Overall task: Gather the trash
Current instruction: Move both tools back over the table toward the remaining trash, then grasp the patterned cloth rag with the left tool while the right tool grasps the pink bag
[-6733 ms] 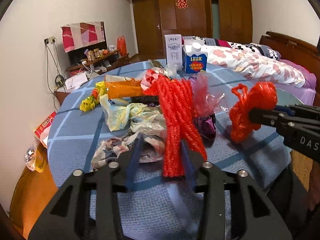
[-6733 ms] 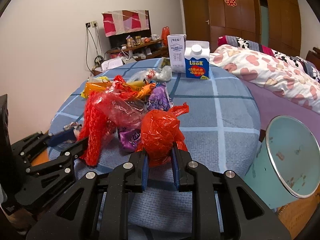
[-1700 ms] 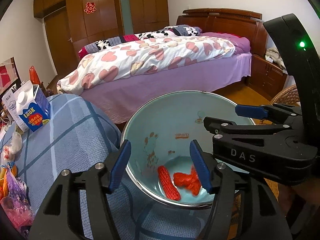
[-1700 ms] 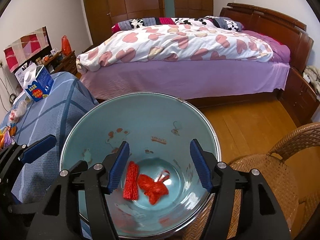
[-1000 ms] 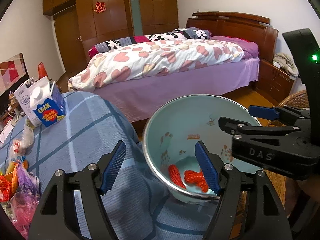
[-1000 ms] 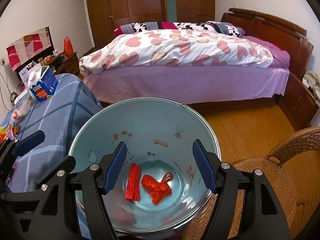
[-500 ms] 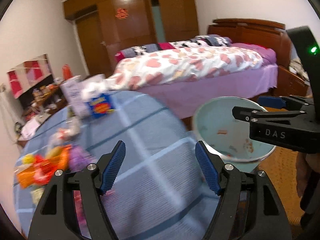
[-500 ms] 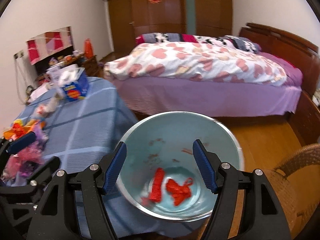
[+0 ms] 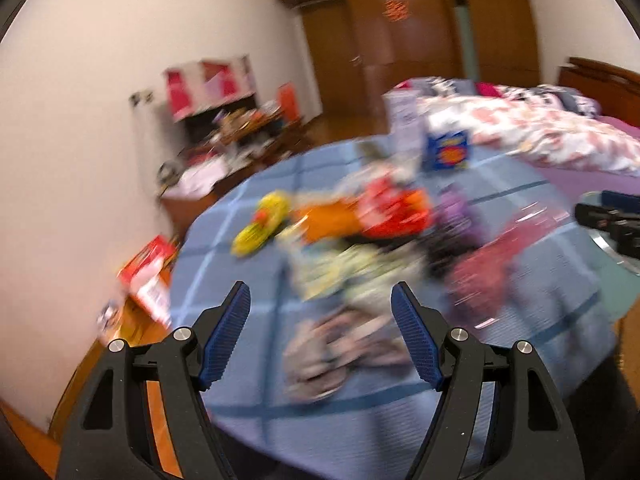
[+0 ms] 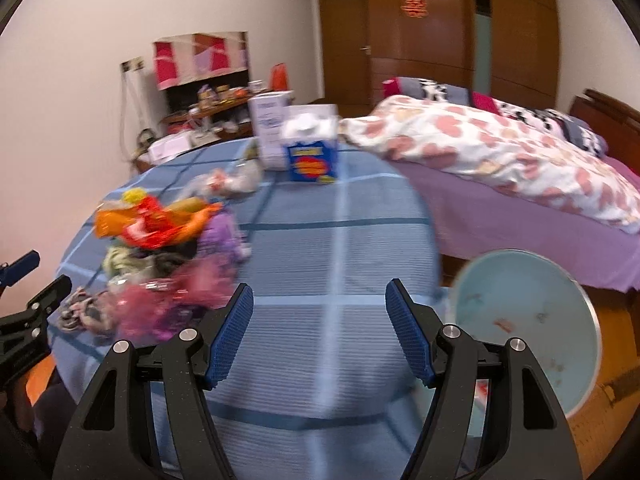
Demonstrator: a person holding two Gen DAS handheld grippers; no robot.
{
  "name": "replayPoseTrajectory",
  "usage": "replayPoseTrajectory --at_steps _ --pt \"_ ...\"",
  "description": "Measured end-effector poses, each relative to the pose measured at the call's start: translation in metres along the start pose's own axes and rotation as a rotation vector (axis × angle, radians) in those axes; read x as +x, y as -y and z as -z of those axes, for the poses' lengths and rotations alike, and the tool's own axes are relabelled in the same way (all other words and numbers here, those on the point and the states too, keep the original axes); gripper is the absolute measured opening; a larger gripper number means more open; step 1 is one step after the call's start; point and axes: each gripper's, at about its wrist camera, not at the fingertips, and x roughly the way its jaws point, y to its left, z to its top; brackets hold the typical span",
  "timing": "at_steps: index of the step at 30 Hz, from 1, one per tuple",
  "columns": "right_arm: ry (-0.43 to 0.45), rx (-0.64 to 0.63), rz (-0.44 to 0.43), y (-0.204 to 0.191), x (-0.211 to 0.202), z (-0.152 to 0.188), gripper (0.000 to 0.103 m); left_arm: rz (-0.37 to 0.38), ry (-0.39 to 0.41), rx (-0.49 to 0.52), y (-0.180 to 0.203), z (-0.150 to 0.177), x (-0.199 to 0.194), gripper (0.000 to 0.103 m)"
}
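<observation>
Both grippers have swung away from the pale blue bin [image 10: 532, 320] and back toward the round blue-checked table [image 10: 340, 248]. Left gripper [image 9: 320, 328] is spread wide and empty, low in frame, facing the blurred trash heap [image 9: 360, 236] at table centre. Right gripper [image 10: 320, 328] is likewise spread and empty over bare cloth; the trash lies at its left, the bin at lower right beside the table edge, near the bed [image 10: 520, 168].

Round table under blue checked cloth [image 10: 340, 240] before me; blue-white milk carton [image 10: 312, 152] beside tall white box [image 10: 270, 136]; heart-print quilt [image 10: 500, 152] covers purple bed; brown wooden wardrobe [image 10: 420, 32] behind.
</observation>
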Motion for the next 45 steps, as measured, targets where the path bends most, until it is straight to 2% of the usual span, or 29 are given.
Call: replayPoseTrajectory --at_steps 5,8,10,11,12,13,15,18,23,27,29,30,32,34,36,38,39,41,42,44,45 --pt "-0.015 -0.053 -0.05 -0.038 0.009 0.003 0.068 0.031 -0.068 -0.058 -0.015 0.017 0.021 0.072" --pt "-0.018 -0.068 -0.056 -0.046 0.008 0.006 0.068 0.06 -0.091 -0.065 -0.01 0.024 0.031 0.072" --pt "-0.02 -0.065 -0.053 -0.045 0.009 0.006 0.068 0.077 -0.09 -0.063 -0.007 0.029 0.034 0.067" --pt "-0.023 -0.059 -0.051 -0.044 0.01 0.006 0.068 0.094 -0.088 -0.063 -0.006 0.03 0.035 0.057" --pt "-0.026 -0.053 -0.049 -0.042 0.01 0.006 0.068 0.127 -0.083 -0.066 -0.004 0.028 0.036 0.042" --pt "-0.026 -0.049 -0.048 -0.04 0.01 0.006 0.068 0.151 -0.08 -0.064 -0.003 0.027 0.036 0.035" --pt "-0.025 -0.044 -0.05 -0.038 0.01 0.006 0.068 0.17 -0.064 -0.039 0.002 0.026 0.032 0.012" --pt "-0.015 -0.053 -0.067 -0.042 0.007 0.005 0.068 0.188 -0.058 -0.039 0.005 0.025 0.029 0.006" --pt "-0.008 -0.07 -0.081 -0.049 0.007 0.003 0.068 0.19 -0.022 -0.057 -0.001 0.018 0.019 0.005" --pt "-0.007 -0.07 -0.089 -0.051 0.01 0.001 0.068 0.159 -0.005 -0.056 -0.005 0.016 0.017 0.007" --pt "-0.008 -0.072 -0.096 -0.053 0.013 0.0 0.068 0.136 -0.016 -0.076 -0.007 0.019 0.021 0.015" --pt "-0.009 -0.075 -0.1 -0.054 0.014 0.0 0.068 0.127 -0.021 -0.081 -0.008 0.02 0.022 0.034" --pt "-0.014 -0.083 -0.105 -0.056 0.018 0.001 0.068 0.114 -0.02 -0.086 -0.008 0.022 0.024 0.049" --pt "-0.018 -0.083 -0.11 -0.057 0.021 0.001 0.067 0.124 -0.035 -0.084 -0.008 0.024 0.029 0.049" --pt "-0.024 -0.082 -0.117 -0.057 0.024 0.001 0.063 0.156 -0.066 -0.106 -0.01 0.028 0.037 0.047" --pt "-0.041 -0.085 -0.134 -0.057 0.028 0.002 0.043 0.182 -0.066 -0.11 -0.01 0.031 0.039 0.038" --pt "-0.053 -0.088 -0.148 -0.059 0.031 0.002 0.037 0.188 -0.062 -0.105 -0.01 0.03 0.038 0.03" --pt "-0.068 -0.099 -0.176 -0.061 0.033 0.003 0.02 0.201 -0.047 -0.105 -0.01 0.029 0.035 0.023" --pt "-0.065 -0.105 -0.186 -0.062 0.032 0.003 0.018 0.207 -0.041 -0.11 -0.011 0.028 0.033 0.018" --pt "-0.057 -0.107 -0.199 -0.063 0.029 0.003 0.009 0.214 -0.031 -0.121 -0.014 0.027 0.031 0.015" --pt "-0.049 -0.109 -0.204 -0.063 0.026 0.002 0.009 0.214 -0.025 -0.126 -0.015 0.025 0.028 0.014"
